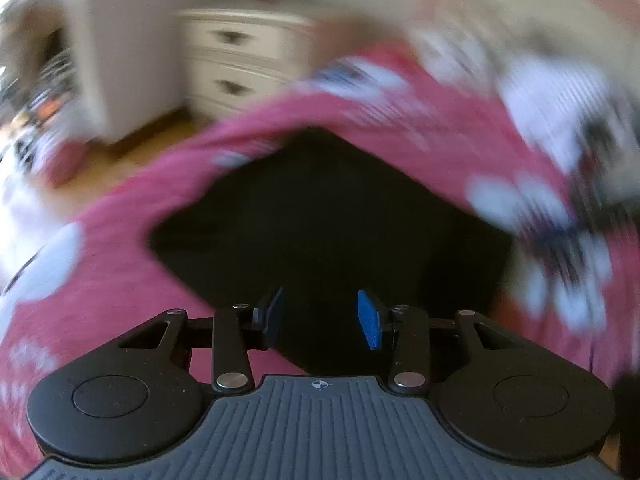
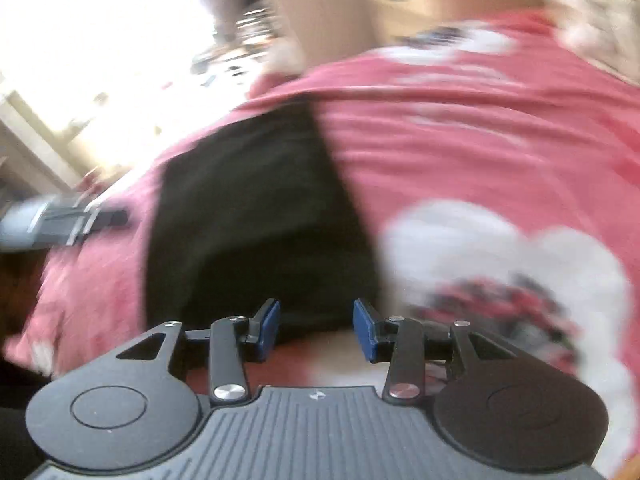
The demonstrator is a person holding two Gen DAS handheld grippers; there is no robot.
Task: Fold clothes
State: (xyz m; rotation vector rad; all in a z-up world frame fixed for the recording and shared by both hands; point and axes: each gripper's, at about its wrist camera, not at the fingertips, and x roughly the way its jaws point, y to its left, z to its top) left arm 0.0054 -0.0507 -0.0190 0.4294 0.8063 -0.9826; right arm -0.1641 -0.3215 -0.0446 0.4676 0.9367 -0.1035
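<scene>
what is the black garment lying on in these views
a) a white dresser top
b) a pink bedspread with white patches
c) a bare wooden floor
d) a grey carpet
b: in both wrist views the black garment lies flat on the pink bedspread with white patches, while the white dresser stands apart in the background.
</scene>
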